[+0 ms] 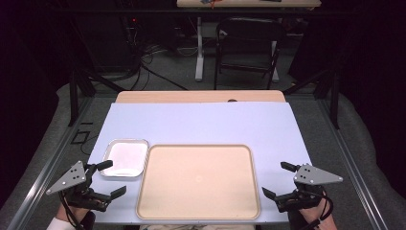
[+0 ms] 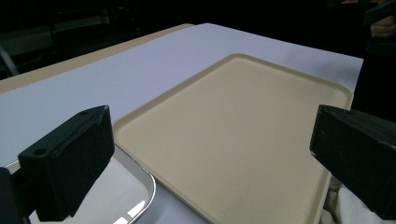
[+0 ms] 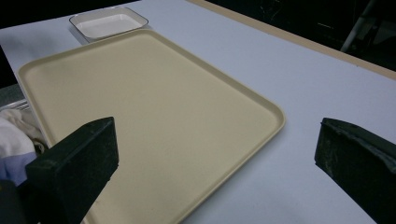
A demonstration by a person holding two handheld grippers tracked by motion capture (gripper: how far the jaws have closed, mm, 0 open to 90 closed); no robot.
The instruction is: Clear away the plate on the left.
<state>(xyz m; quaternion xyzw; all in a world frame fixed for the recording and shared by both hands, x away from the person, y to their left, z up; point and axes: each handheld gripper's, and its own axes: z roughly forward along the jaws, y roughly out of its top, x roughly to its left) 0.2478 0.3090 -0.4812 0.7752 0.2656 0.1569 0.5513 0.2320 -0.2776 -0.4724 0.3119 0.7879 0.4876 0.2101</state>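
While the beige tray point(image 1: 198, 181) lies bare on the counter point(image 1: 201, 122), left hand-held gripper point(image 1: 111, 178) and right hand-held gripper point(image 1: 276, 180) flank it, jaws spread wide, gripping nothing.

We see a pale lilac sheet point(image 1: 201, 124) covering the light wooden table point(image 1: 201, 96), and beyond it a dark folding metal chair point(image 1: 249, 48).

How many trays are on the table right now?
2: a large beige tray at the near middle, and a small white metal-rimmed tray beside its left edge, by the left claw. Both look empty.
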